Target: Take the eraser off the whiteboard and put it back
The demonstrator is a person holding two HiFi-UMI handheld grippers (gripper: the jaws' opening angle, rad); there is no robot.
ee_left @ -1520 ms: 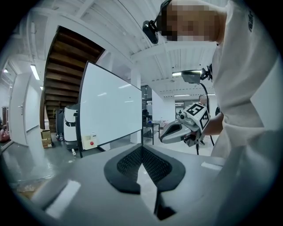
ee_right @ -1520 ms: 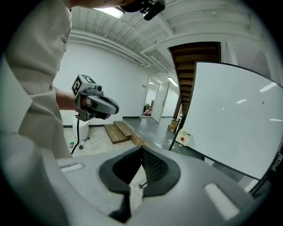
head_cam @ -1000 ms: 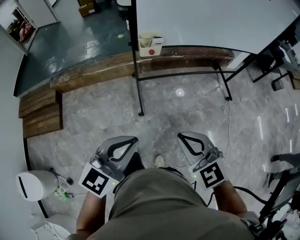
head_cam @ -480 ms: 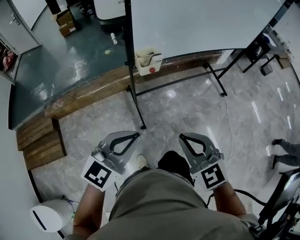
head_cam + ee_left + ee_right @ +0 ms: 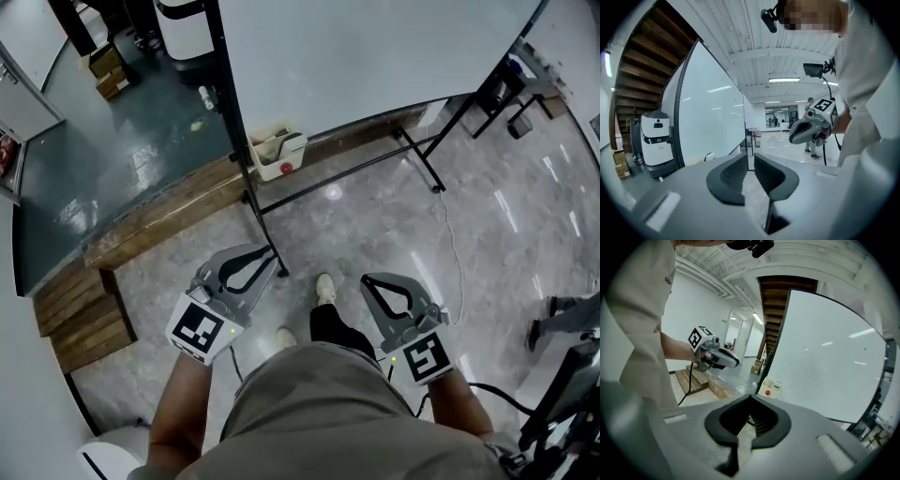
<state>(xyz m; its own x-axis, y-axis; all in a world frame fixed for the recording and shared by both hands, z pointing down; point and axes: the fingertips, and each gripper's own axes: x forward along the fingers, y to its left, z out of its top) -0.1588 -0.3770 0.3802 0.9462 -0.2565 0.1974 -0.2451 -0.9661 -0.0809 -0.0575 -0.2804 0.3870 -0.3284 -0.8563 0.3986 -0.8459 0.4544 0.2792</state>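
Note:
The whiteboard (image 5: 375,47) stands on a black wheeled frame ahead of me; it also shows in the left gripper view (image 5: 710,122) and the right gripper view (image 5: 829,371). I cannot make out an eraser on it. A white box with a red dot (image 5: 277,152) hangs low at the board's left post (image 5: 771,387). My left gripper (image 5: 270,255) is held low in front of me, its jaws (image 5: 750,161) have just been opening to a narrow gap, with nothing between them. My right gripper (image 5: 367,279) is shut and empty (image 5: 749,398).
A long wooden step (image 5: 159,220) runs along the board's foot, with wooden stairs (image 5: 80,314) at left. A white machine (image 5: 655,140) stands past the board's left end. Someone's legs (image 5: 562,314) are at far right. A cable (image 5: 450,253) trails on the marble floor.
I have walked toward the whiteboard; the board's left post and white box sit nearer and more central. Both grippers travelled forward with me, still low and side by side.

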